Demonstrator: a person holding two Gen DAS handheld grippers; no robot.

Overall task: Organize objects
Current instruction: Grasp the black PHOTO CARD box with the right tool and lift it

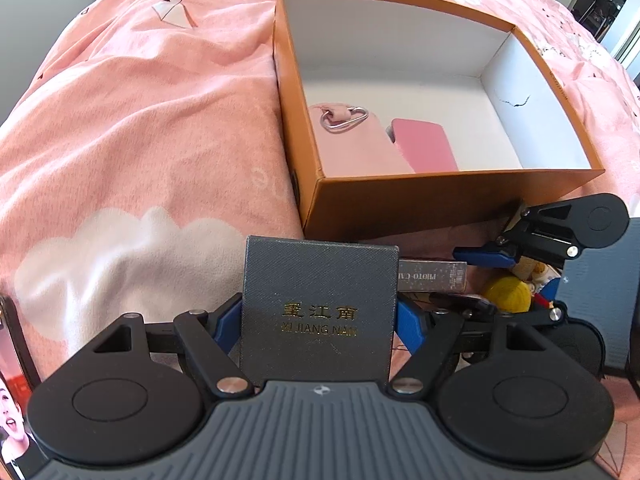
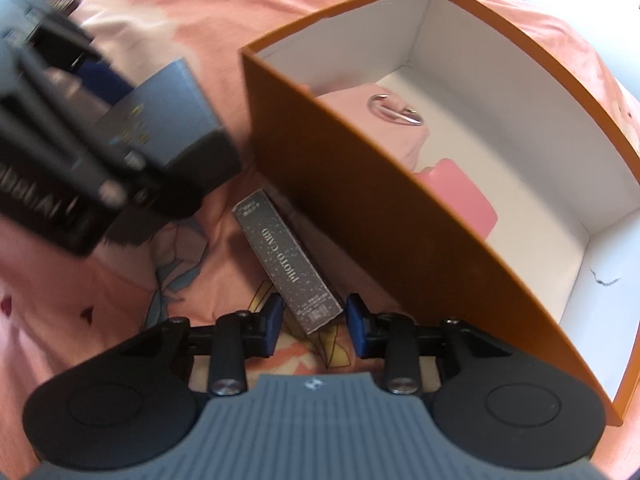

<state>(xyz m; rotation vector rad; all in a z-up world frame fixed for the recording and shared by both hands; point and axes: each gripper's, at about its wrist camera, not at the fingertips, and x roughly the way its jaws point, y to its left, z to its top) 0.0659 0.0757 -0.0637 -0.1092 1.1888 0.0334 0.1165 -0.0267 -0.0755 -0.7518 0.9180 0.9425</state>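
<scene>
My left gripper [image 1: 320, 320] is shut on a square grey box [image 1: 316, 308] with gold lettering and holds it above the pink bedding. In the right wrist view that box [image 2: 168, 112] shows blurred at upper left. A slim speckled grey carton [image 2: 288, 260] lies on the bedding against the orange box's [image 2: 360, 200] outer wall. My right gripper [image 2: 315, 322] stands open with the carton's near end between its blue pads [image 2: 274, 320]; a narrow gap shows on the left side. Inside the orange box [image 1: 400, 196] lie a pink pouch [image 1: 352, 148] with a heart-shaped clip and a flat pink item [image 1: 424, 144].
Pink printed bedding [image 1: 140, 140] covers the whole surface. A yellow round object [image 1: 506, 294] sits beside my right gripper [image 1: 516, 272], with a dark grey object [image 1: 600, 280] at the right edge. A phone screen [image 1: 12, 360] lies at the lower left.
</scene>
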